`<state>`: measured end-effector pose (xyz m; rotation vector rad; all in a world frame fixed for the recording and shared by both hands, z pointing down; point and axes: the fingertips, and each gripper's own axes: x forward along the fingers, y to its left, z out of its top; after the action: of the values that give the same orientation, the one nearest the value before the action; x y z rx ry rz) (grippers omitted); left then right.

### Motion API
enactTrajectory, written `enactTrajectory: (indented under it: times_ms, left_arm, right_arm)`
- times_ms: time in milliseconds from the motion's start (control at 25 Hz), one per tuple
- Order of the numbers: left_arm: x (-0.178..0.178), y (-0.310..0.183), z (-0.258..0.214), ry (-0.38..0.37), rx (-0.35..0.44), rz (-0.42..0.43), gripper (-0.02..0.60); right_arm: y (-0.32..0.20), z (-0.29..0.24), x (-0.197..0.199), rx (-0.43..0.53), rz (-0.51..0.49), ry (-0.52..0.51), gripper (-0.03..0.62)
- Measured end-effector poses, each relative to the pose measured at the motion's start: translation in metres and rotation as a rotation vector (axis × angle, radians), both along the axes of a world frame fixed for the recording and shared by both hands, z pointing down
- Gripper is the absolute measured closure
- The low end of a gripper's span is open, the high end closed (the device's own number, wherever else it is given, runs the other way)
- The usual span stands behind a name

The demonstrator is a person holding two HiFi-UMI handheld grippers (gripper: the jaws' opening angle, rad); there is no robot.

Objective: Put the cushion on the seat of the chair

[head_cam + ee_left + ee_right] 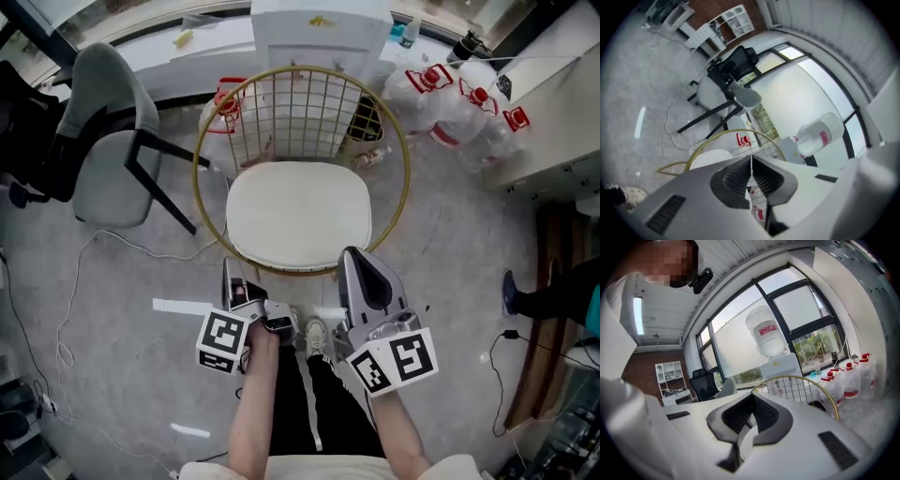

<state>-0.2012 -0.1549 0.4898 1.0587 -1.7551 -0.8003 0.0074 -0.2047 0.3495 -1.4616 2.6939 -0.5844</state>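
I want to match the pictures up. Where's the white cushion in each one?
Head view: white cushion in the middle, on the gold wire chair.
Left gripper view: white cushion at lower left, inside the gold rim.
Right gripper view: not in it.
Shared landmark: the gold wire chair, in all three.

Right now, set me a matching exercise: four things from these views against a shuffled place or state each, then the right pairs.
1 cushion
2 grey chair
3 water bottles
4 left claw

A shut, nothing between its jaws
B lying on the seat of the wire chair
C upper right in the head view
D left of the wire chair in the head view

Pairs: 1-B, 2-D, 3-C, 4-A
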Motion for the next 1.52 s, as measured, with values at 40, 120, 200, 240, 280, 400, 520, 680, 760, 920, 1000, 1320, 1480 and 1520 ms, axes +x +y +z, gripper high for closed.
enactTrajectory:
  times_ms: [40,120,200,240,280,400,520,680,760,920,1000,1320,1480,1520]
  left_arm:
    - [-0.004,0.000,-0.029,-0.057,0.002,0.010,0.560]
    - [-0.011,0.000,-0.090,-0.177,0.017,0.029,0.565]
    - [-0.020,0.001,-0.151,-0.330,0.027,0.044,0.565]
    - [-0.023,0.002,-0.182,-0.414,0.036,0.054,0.566]
    - [-0.025,0.001,-0.212,-0.496,0.053,0.063,0.566]
    - [-0.021,-0.001,-0.291,-0.709,0.125,0.086,0.566]
    - [-0.007,0.007,-0.361,-0.957,0.175,0.099,0.568]
    - [0.029,0.020,-0.428,-1.263,0.226,0.138,0.568]
    - [0.051,0.026,-0.444,-1.347,0.265,0.173,0.568]
    - [0.076,0.039,-0.453,-1.414,0.310,0.205,0.568]
    - [0.082,0.044,-0.451,-1.393,0.328,0.215,0.568]
    - [0.091,0.045,-0.460,-1.410,0.369,0.224,0.568]
    - [0.094,0.043,-0.462,-1.403,0.382,0.227,0.568]
    - [0.094,0.043,-0.462,-1.400,0.385,0.229,0.568]
  right_arm:
    - [0.000,-0.020,-0.001,0.008,0.001,0.000,0.580]
    - [0.000,-0.059,-0.004,0.030,-0.004,-0.001,0.580]
    - [0.001,-0.096,-0.006,0.059,-0.003,-0.002,0.580]
    - [0.002,-0.115,-0.007,0.074,0.003,-0.003,0.580]
    - [0.002,-0.132,-0.007,0.091,0.011,-0.005,0.580]
    - [0.002,-0.174,-0.009,0.139,0.025,-0.004,0.580]
    - [0.011,-0.207,-0.013,0.174,0.036,0.001,0.580]
    - [0.028,-0.243,-0.017,0.243,0.037,0.015,0.580]
    - [0.037,-0.249,-0.017,0.288,0.039,0.072,0.580]
    - [0.052,-0.250,-0.015,0.348,0.039,0.172,0.580]
    - [0.059,-0.246,-0.016,0.359,0.020,0.201,0.580]
    - [0.062,-0.254,-0.018,0.382,0.009,0.215,0.580]
    - [0.061,-0.258,-0.019,0.398,0.008,0.215,0.580]
    - [0.062,-0.259,-0.019,0.400,0.008,0.215,0.580]
